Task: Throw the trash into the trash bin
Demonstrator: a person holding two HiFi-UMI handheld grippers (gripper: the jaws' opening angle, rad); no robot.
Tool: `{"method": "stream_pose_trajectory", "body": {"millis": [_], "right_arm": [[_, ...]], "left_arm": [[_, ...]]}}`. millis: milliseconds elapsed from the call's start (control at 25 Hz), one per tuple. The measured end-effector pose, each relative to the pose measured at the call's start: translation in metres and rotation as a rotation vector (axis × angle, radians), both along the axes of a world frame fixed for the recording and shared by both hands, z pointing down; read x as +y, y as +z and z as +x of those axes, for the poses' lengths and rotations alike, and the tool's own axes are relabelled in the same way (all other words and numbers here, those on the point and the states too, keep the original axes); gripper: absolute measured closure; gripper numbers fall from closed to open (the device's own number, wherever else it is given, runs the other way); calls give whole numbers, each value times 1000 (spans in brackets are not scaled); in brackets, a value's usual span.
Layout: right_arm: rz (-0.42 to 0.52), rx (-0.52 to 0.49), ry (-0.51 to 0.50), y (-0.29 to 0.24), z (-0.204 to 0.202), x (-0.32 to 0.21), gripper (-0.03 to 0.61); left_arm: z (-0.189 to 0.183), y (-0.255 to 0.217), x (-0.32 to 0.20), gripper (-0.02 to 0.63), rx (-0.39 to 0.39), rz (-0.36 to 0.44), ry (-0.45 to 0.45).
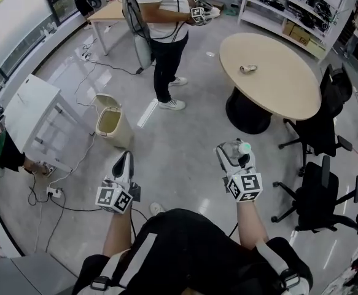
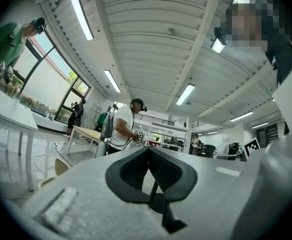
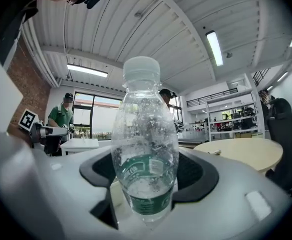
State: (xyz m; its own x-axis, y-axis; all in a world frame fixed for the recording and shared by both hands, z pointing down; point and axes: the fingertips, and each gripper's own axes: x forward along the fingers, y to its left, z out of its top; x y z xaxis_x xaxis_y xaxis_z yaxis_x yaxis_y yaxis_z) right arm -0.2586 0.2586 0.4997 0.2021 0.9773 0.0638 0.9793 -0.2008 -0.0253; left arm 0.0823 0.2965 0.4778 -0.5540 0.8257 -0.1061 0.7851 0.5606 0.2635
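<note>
Two tongs: one in each hand, held out low over the grey floor (image 1: 179, 140).
Left tongs (image 1: 126, 158): jaws brought together at the tips with nothing between them; the left gripper view (image 2: 148, 151) shows the dark pads meeting.
Right tongs (image 1: 233, 155): jaws set wide and pressed on the lower body of a bottle (image 3: 144, 134), one dark pad on each side of it.
Bottle: clear plastic with a green label, a pale cap and droplets inside; in the head view (image 1: 239, 149) its cap end points away from the person.
Trash bin (image 1: 121, 134): beige, lid up, on the floor ahead of the left tongs and to their left; well apart from the bottle.
Round desk (image 1: 277, 78): tan top on a black base, ahead of the right tongs, with a small crumpled item (image 1: 248, 69) lying on it.
Others: a standing person (image 1: 160, 23) in a white top beyond the bin; black office chairs (image 1: 319, 195) at the right.
</note>
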Motion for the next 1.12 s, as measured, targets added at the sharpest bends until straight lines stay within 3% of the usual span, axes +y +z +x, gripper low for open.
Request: {"method": "stream_pose_trajectory", "body": {"millis": [560,800,1120], "right_arm": [[7,-42,-249,-5,156,97,253],[0,-28,-332,5,224,130,252],[29,-23,-454,15,313,154,253]], "left_arm": [[161,20,16,614,-53,37,-266],[217,25,23,614,5,23,-332],[288,34,10,614,9,56,-433]]}}
